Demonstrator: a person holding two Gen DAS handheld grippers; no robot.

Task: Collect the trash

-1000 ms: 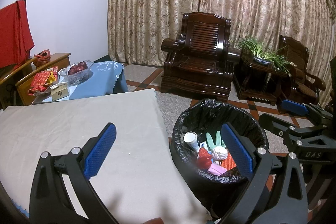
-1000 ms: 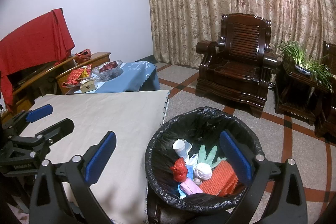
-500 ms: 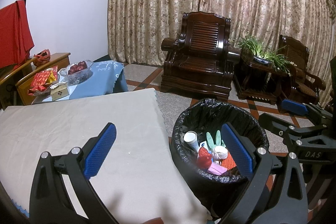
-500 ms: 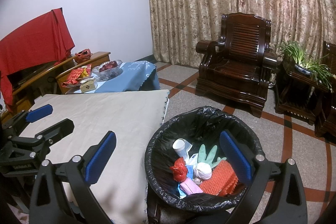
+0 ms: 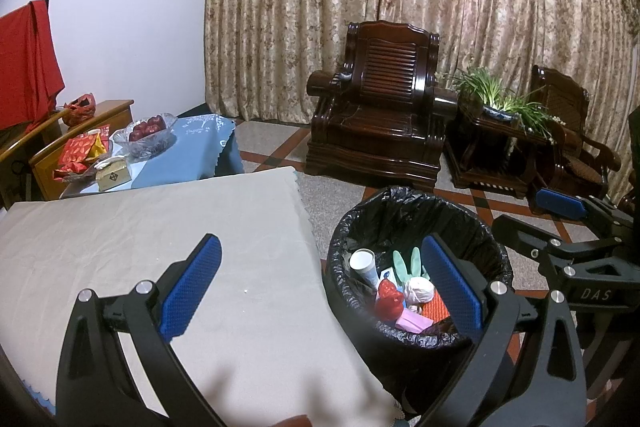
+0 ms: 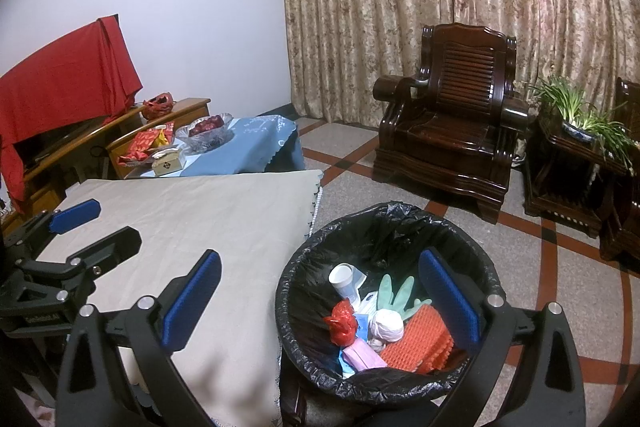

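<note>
Seemingly near done. From the left wrist: left tool [image 5: 320,283] spread wide, gripping nothing; trash [image 5: 400,291] already in the lined bin [image 5: 404,211] beside the bare tabletop [image 5: 160,227]. From the right wrist: right tool [image 6: 320,299] likewise agape and unladen over the bin; nothing left to collect in view.

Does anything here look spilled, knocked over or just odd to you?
Nothing stands out. The trash bin stands upright beside the cloth-covered table, the rubbish sits inside its black liner, and both grippers are open and hold nothing.
</note>
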